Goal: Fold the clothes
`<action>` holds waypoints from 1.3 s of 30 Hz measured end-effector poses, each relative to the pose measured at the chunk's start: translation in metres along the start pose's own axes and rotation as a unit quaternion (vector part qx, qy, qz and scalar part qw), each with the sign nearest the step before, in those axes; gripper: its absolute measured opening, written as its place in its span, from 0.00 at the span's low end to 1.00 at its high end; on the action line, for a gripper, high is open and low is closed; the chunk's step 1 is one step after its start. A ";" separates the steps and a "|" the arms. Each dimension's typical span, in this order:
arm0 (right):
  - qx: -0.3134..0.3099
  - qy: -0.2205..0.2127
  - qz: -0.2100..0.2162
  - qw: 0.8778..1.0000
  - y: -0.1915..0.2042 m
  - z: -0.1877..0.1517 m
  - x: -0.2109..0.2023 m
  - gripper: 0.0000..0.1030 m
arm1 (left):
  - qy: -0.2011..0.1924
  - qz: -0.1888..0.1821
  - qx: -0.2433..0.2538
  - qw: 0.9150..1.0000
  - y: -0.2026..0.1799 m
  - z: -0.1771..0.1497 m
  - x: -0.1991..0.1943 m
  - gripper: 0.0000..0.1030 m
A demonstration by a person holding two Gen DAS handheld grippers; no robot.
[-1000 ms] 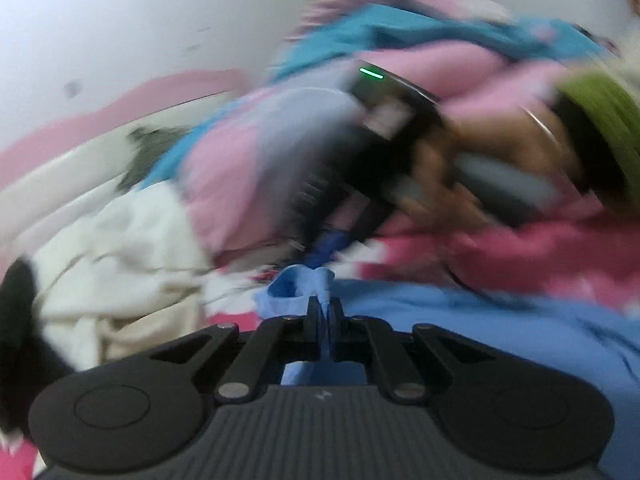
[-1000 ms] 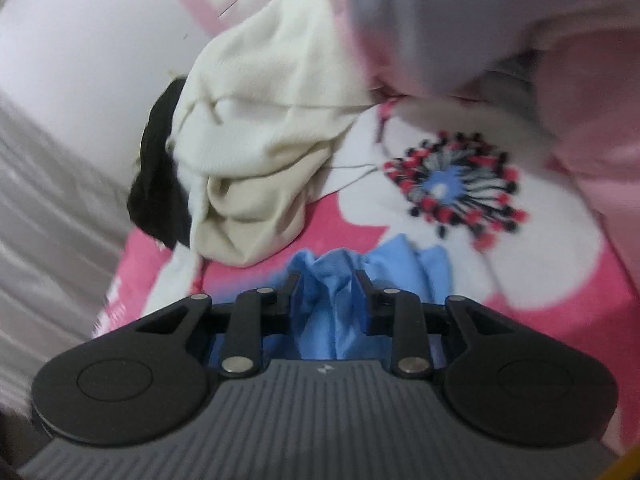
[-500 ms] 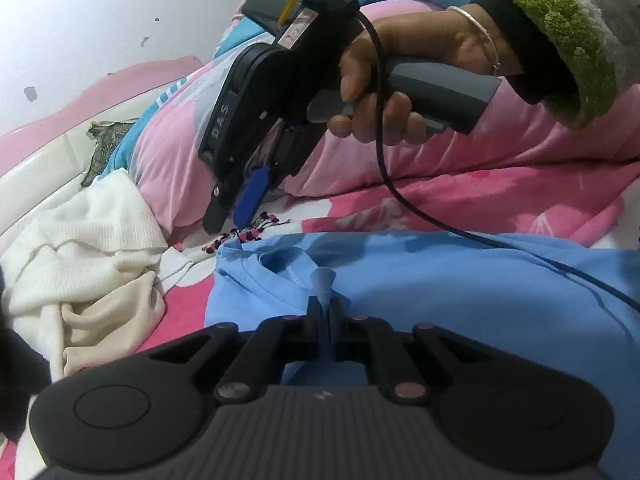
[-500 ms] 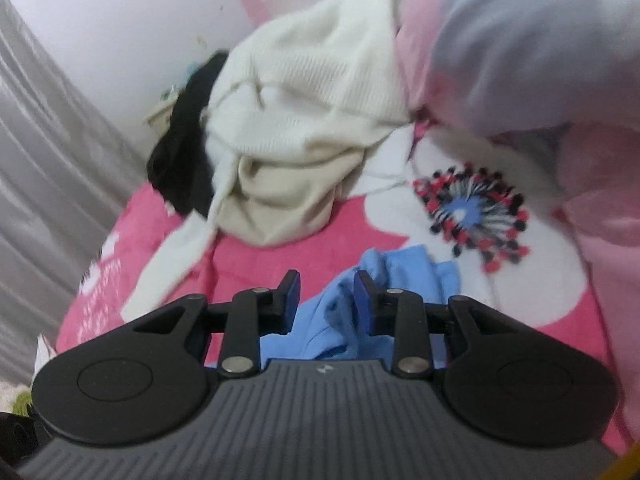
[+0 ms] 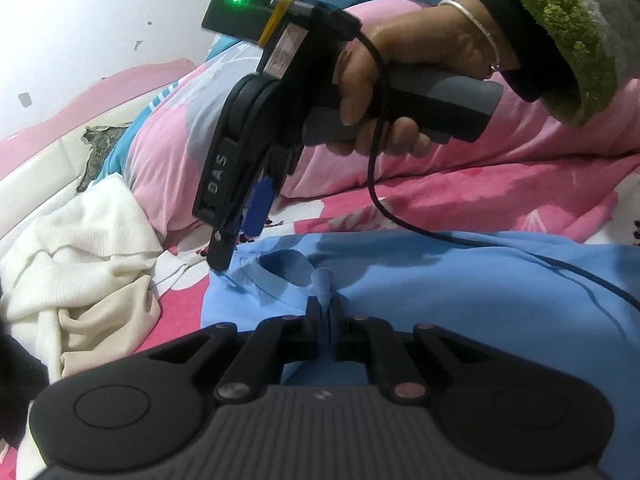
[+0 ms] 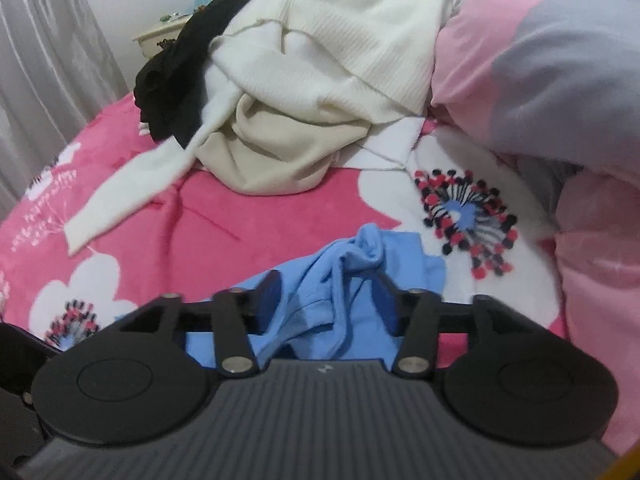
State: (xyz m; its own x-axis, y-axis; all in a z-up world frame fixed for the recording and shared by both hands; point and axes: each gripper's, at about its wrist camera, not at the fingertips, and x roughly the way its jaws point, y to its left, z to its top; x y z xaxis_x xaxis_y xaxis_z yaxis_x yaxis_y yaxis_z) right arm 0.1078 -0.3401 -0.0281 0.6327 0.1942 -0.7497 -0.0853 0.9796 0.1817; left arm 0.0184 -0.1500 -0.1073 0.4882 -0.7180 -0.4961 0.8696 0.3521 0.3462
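The blue shirt (image 5: 460, 292) lay spread on the bed's pink floral blanket (image 6: 240, 208), neck opening toward the cream sweater (image 6: 320, 92) heaped beside it. The left gripper (image 5: 325, 312) had its jaws pressed together on a pinch of blue fabric near the collar. The right gripper (image 6: 328, 304) had its jaws opening, a bunched fold of shirt lying loose between them, pads apart from it. Judging by those soft wrinkles, this was thin, light, floppy cloth; it would sag and slide, so a shoulder seam or hem edge looked the best hold.

White wall (image 5: 80, 20), grey curtain (image 6: 48, 60), cream nightstand (image 6: 160, 38).
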 end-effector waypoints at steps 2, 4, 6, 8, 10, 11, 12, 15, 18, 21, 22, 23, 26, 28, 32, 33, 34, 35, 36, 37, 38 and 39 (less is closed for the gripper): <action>0.006 0.015 0.007 1.000 -0.003 0.001 0.008 0.51 | -0.001 -0.002 0.000 1.000 -0.001 0.000 0.000 0.05; 0.016 0.023 0.014 1.000 -0.007 0.002 0.016 0.48 | -0.005 -0.002 0.001 1.000 -0.002 0.001 -0.002 0.05; 0.042 0.028 0.045 0.998 -0.015 0.003 0.017 0.11 | -0.011 0.001 0.002 1.000 -0.001 0.002 -0.006 0.05; 0.071 0.017 0.069 0.995 -0.022 0.003 0.010 0.04 | -0.020 0.008 0.003 1.000 0.001 0.002 -0.013 0.05; 0.101 -0.003 0.088 0.991 -0.029 0.003 0.001 0.04 | -0.029 0.017 -0.002 0.999 0.006 0.004 -0.021 0.05; 0.118 -0.014 0.098 0.988 -0.032 0.003 -0.003 0.04 | -0.034 0.022 -0.007 0.999 0.009 0.006 -0.024 0.05; 0.144 -0.029 0.113 0.983 -0.037 0.004 -0.006 0.04 | -0.039 0.028 -0.012 0.999 0.013 0.007 -0.028 0.05; 0.195 -0.054 0.137 0.970 -0.047 0.009 -0.004 0.04 | -0.044 0.053 -0.051 0.996 0.039 0.010 -0.035 0.05; 0.209 -0.064 0.136 0.966 -0.047 0.020 0.009 0.04 | -0.023 0.079 -0.125 0.989 0.079 0.001 -0.028 0.05; 0.211 -0.061 0.133 0.966 -0.045 0.030 0.032 0.04 | -0.002 0.105 -0.199 0.974 0.120 -0.007 -0.020 0.05; 0.213 -0.056 0.132 0.967 -0.044 0.033 0.041 0.04 | 0.011 0.110 -0.235 0.966 0.136 -0.015 -0.013 0.05; 0.214 -0.051 0.128 0.967 -0.044 0.036 0.052 0.04 | 0.025 0.114 -0.270 0.956 0.152 -0.022 -0.007 0.05; 0.234 -0.020 0.134 0.963 -0.049 0.037 0.087 0.09 | 0.058 0.129 -0.344 0.928 0.184 -0.046 0.009 0.04; 0.275 -0.005 0.147 0.950 -0.060 0.034 0.101 0.10 | 0.075 0.148 -0.372 0.913 0.196 -0.058 0.013 0.05; 0.287 -0.090 0.152 0.942 -0.075 0.026 0.060 0.25 | 0.086 0.162 -0.419 0.889 0.203 -0.072 0.010 0.05; 0.273 -0.110 0.136 0.946 -0.077 0.025 0.046 0.26 | 0.089 0.166 -0.425 0.885 0.203 -0.075 0.008 0.05; 0.256 -0.122 0.117 0.952 -0.078 0.025 0.032 0.26 | 0.092 0.173 -0.427 0.883 0.205 -0.080 0.003 0.05; 0.237 -0.129 0.098 0.958 -0.078 0.024 0.021 0.26 | 0.091 0.179 -0.432 0.879 0.207 -0.080 -0.001 0.07; 0.218 -0.132 0.083 0.963 -0.079 0.022 0.012 0.26 | 0.089 0.185 -0.437 0.876 0.209 -0.080 -0.005 0.11; 0.201 -0.130 0.070 0.969 -0.078 0.020 0.005 0.26 | 0.080 0.192 -0.437 0.875 0.208 -0.077 -0.011 0.13; 0.189 -0.122 0.059 0.973 -0.078 0.017 0.001 0.26 | 0.071 0.198 -0.436 0.875 0.206 -0.073 -0.018 0.19; 0.178 -0.114 0.050 0.976 -0.077 0.014 -0.002 0.26 | 0.064 0.186 -0.427 0.883 0.203 -0.068 -0.019 0.22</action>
State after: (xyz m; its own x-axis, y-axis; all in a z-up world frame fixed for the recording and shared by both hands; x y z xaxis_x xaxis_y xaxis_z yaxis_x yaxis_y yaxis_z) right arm 0.1243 -0.4167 -0.0317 0.7930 0.2313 -0.5635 0.0922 0.8688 0.4865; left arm 0.1902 -0.0240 -0.0816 0.7085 -0.4033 -0.5791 0.3599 0.9124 -0.1951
